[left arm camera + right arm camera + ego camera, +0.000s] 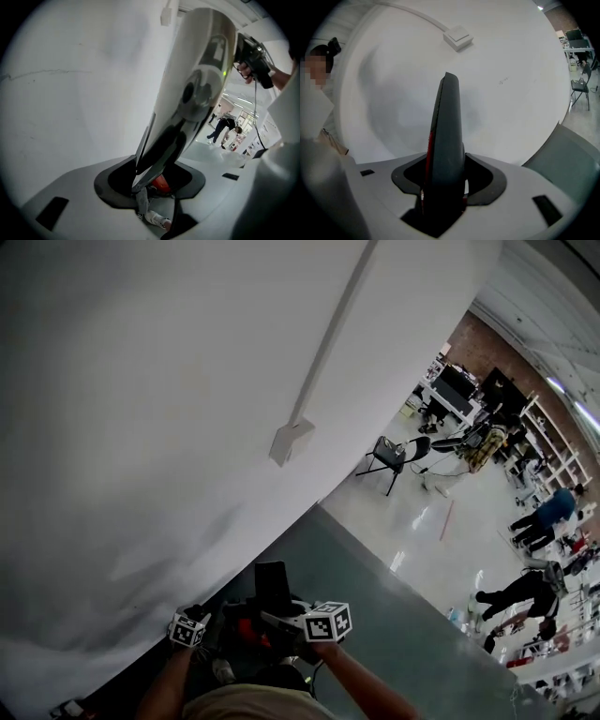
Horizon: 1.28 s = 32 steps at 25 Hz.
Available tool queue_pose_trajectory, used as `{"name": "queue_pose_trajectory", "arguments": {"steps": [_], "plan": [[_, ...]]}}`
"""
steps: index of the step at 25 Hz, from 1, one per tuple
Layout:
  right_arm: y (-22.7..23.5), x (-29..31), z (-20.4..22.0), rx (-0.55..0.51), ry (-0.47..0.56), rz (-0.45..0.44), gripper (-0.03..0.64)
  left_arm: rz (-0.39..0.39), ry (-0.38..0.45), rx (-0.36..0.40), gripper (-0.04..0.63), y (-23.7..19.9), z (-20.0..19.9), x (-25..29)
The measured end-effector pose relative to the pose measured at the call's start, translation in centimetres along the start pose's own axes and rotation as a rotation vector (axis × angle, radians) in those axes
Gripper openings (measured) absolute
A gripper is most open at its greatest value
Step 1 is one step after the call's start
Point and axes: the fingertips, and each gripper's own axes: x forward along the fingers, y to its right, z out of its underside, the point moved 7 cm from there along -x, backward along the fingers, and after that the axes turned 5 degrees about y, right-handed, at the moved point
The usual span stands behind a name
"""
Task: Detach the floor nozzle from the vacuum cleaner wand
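Note:
In the left gripper view a shiny chrome wand (197, 89) rises from between the jaws of my left gripper (151, 187), which looks shut on its lower end; a red part (160, 183) shows just below. In the right gripper view a dark grey nozzle piece with a red stripe (446, 140) stands upright between the jaws of my right gripper (443, 190), which is shut on it. In the head view both marker cubes, left (187, 629) and right (328, 622), sit at the bottom edge beside a black and red vacuum part (270, 601). The joint between wand and nozzle is hidden.
A white wall (169, 399) with a cable duct and box (291, 442) fills the view ahead. A grey floor mat (403, 615) lies to the right. Farther right are a folding chair (389, 457), desks and people (525, 592).

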Motion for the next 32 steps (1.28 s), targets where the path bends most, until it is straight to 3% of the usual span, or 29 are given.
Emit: {"name": "queue_pose_trajectory", "arguments": {"steps": [3, 7, 10, 14, 19, 24, 32], "plan": [[0.7, 0.1, 0.1, 0.010, 0.010, 0.009, 0.227, -0.092, -0.029, -0.112, 0.163, -2.0, 0.5, 0.4], [1.1, 0.0, 0.3, 0.039, 0.029, 0.018, 0.227, -0.171, -0.085, -0.323, 0.164, -3.9, 1.8, -0.6], [1.2, -0.2, 0.3, 0.048, 0.036, 0.025, 0.227, -0.188, -0.015, -0.467, 0.186, -5.1, 1.5, -1.1], [1.1, -1.0, 0.5, 0.061, 0.052, 0.038, 0.227, -0.172, 0.121, -0.617, 0.272, -5.9, 0.9, -1.6], [1.4, -0.9, 1.2, 0.086, 0.064, 0.047, 0.227, -0.156, 0.195, -0.723, 0.315, -6.5, 1.1, -2.6], [2.1, -0.7, 2.4, 0.123, 0.066, 0.052, 0.227, -0.131, 0.234, -0.837, 0.316, -6.8, 1.8, -3.3], [1.5, 0.1, 3.9, 0.150, 0.076, 0.050, 0.227, -0.052, 0.254, -0.843, 0.316, -5.0, 1.5, -5.1]]}}
